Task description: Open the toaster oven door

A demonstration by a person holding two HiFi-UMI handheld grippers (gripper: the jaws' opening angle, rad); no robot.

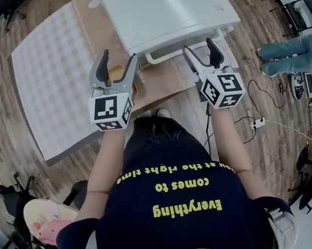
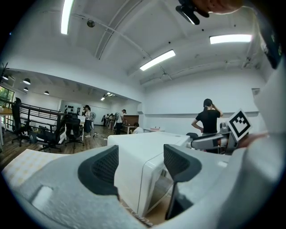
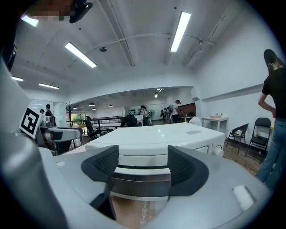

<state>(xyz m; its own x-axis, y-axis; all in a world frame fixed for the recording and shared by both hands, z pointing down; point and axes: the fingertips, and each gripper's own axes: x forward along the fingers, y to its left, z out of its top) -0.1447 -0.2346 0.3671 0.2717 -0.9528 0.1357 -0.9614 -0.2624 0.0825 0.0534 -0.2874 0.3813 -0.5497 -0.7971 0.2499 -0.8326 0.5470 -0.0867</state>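
**Both grippers spread wide in front of the toaster oven**

The white toaster oven sits on the far part of a brown table, its front turned toward the person. Its pale handle bar runs along the near edge. A white checked mat covers the table to the oven's left.

The left gripper hovers near the oven's front left corner. In the left gripper view its jaws stand released, well apart, with nothing gripped. The oven's corner shows in the gap beyond them.

The right gripper is held at the right part of the handle bar. In the right gripper view it is likewise released, its two dark pads wide apart and clamping nothing. The oven's top and front edge fill the space between and beyond them. Whether the pads touch the bar cannot be told, nor whether the door is fully shut.

On the wood floor to the right lies a power strip with its cord.
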